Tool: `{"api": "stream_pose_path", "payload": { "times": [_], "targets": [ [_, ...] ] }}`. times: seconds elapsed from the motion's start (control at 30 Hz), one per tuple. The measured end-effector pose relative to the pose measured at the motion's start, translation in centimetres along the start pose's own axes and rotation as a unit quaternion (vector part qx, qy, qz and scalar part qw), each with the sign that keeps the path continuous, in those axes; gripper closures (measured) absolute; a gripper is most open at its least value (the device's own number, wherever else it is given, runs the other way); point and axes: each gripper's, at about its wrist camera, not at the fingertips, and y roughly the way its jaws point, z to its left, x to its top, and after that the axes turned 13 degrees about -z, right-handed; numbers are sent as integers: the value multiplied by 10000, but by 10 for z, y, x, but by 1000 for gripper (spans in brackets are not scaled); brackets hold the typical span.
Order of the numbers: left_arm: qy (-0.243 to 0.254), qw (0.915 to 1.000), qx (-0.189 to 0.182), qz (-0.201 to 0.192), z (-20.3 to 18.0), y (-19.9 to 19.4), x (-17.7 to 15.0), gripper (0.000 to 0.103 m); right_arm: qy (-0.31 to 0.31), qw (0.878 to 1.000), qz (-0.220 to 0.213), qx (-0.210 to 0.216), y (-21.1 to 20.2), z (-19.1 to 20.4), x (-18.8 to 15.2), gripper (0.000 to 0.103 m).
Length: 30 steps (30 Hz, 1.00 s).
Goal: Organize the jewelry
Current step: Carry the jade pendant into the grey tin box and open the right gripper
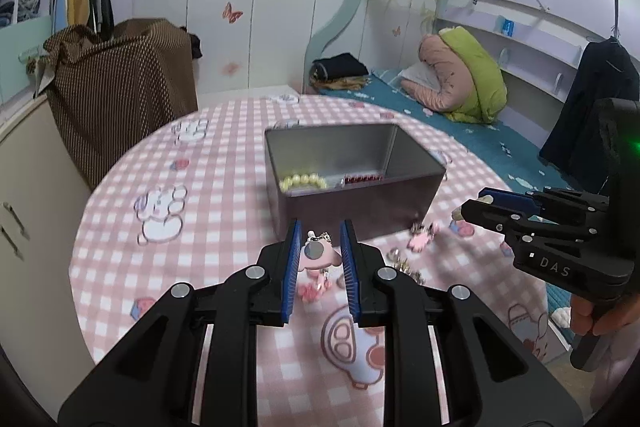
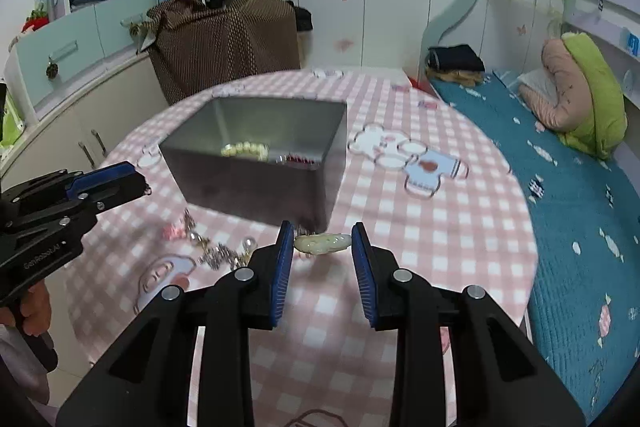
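A grey metal box (image 1: 400,187) (image 2: 256,187) stands on the pink checked table and holds a cream bead bracelet (image 1: 303,181) (image 2: 245,149) and a red piece (image 1: 362,178) (image 2: 298,159). My left gripper (image 1: 321,243) is shut on a pink charm (image 1: 318,254), held just before the box's near wall. My right gripper (image 2: 322,245) is open, its fingers on either side of a pale cream hair clip (image 2: 322,242) lying by the box corner. Loose jewelry lies on the cloth: a pink piece (image 1: 422,237) (image 2: 175,231) and silver pearl pieces (image 2: 222,251) (image 1: 406,267).
The round table (image 1: 132,155) ends close on all sides. A bunk bed (image 2: 580,187) with a teal cover is to the right, a brown covered bag (image 1: 120,91) and cabinets to the left. Each gripper shows in the other's view, the left (image 2: 108,183), the right (image 1: 488,205).
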Motion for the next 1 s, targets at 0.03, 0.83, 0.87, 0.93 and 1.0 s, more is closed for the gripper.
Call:
{"api": "stream_pose_path", "payload": {
  "times": [0.03, 0.83, 0.87, 0.93, 1.0],
  "targets": [
    [10, 10000, -6, -37, -1, 0, 3, 83, -13, 10000, -52, 1, -1, 0, 3, 75],
    [-34, 9997, -152, -198, 2, 54, 42, 84, -207, 9981, -322, 483, 46, 21, 47, 76],
    [-55, 9997, -152, -160, 3, 58, 41, 84, -187, 9982, -276, 507, 49, 20, 46, 77],
    [-77, 9998, -163, -91, 4, 64, 39, 84, -189, 9983, -209, 517, 55, 20, 44, 80],
    [-75, 9998, -175, -61, 4, 68, 37, 84, -212, 9981, -217, 540, 55, 20, 44, 80]
  ]
}}
